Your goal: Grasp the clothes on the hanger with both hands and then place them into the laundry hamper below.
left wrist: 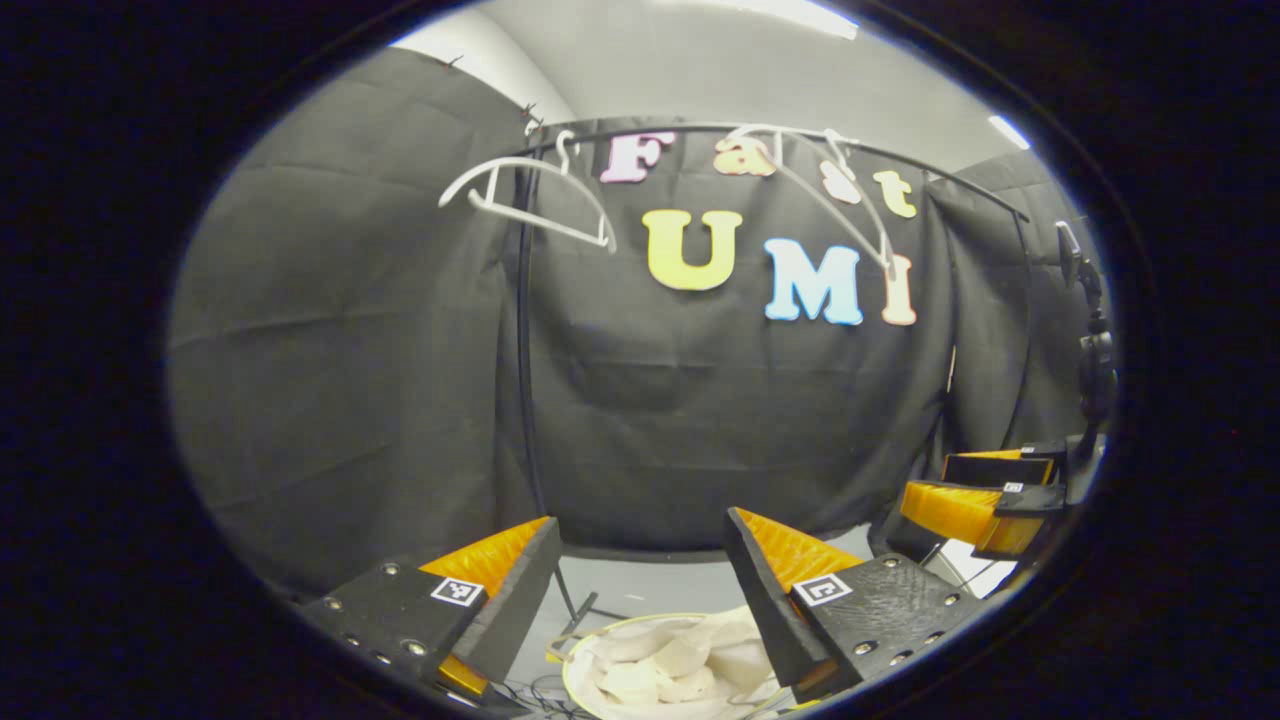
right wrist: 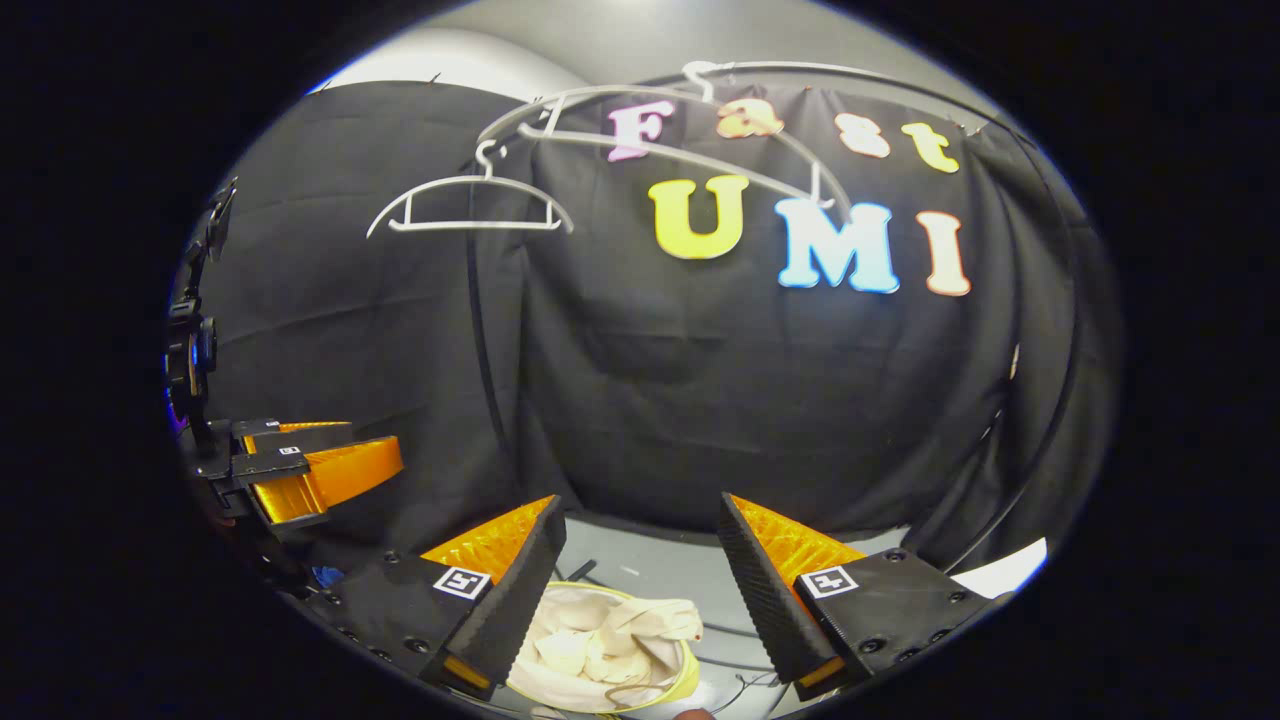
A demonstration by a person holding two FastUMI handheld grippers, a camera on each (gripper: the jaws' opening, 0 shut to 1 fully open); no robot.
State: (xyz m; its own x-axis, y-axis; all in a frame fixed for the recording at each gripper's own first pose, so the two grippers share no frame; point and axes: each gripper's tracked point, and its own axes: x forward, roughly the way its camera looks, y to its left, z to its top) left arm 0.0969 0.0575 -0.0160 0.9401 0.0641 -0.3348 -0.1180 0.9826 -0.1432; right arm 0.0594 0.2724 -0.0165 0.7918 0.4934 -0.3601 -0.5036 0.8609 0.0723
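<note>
In the left gripper view, a bare white hanger (left wrist: pixel 525 197) hangs tilted at the left end of a dark clothes rail (left wrist: pixel 700 128), near the rail's upright post (left wrist: pixel 524 350). Further right along the same rail a second white hanger (left wrist: pixel 830 190) hangs at a steep slant. Below, the left gripper (left wrist: pixel 645 545) is released, its two fingers spread wide with nothing between them. Under the gap sits the laundry hamper (left wrist: pixel 572 665), a round basket with a pale rim, and the clothes (left wrist: pixel 670 660) lie inside it as a crumpled cream-white heap. The grey floor (left wrist: pixel 640 580) shows behind the hamper. At the far right edge the right gripper (left wrist: pixel 985 495) appears side-on, its fingers slightly apart and holding nothing that can be seen.

In the right gripper view, the left gripper (right wrist: pixel 375 445) shows at the far left edge, level and side-on, with its fingers close together; whether they touch cannot be told from here. Right of it, one empty hanger (right wrist: pixel 470 205) hangs fairly level from the rail (right wrist: pixel 850 72), and a second empty hanger (right wrist: pixel 680 135) stretches across at a slant further right. At the bottom, the right gripper (right wrist: pixel 640 540) is released, fingers wide apart and empty. Between and below them stands the hamper (right wrist: pixel 690 675) with its yellowish rim, and the cream clothes (right wrist: pixel 600 635) rest bunched inside it, one fold draped towards the right rim. Dark cables (right wrist: pixel 735 685) lie on the floor (right wrist: pixel 650 560) just right of the hamper.
</note>
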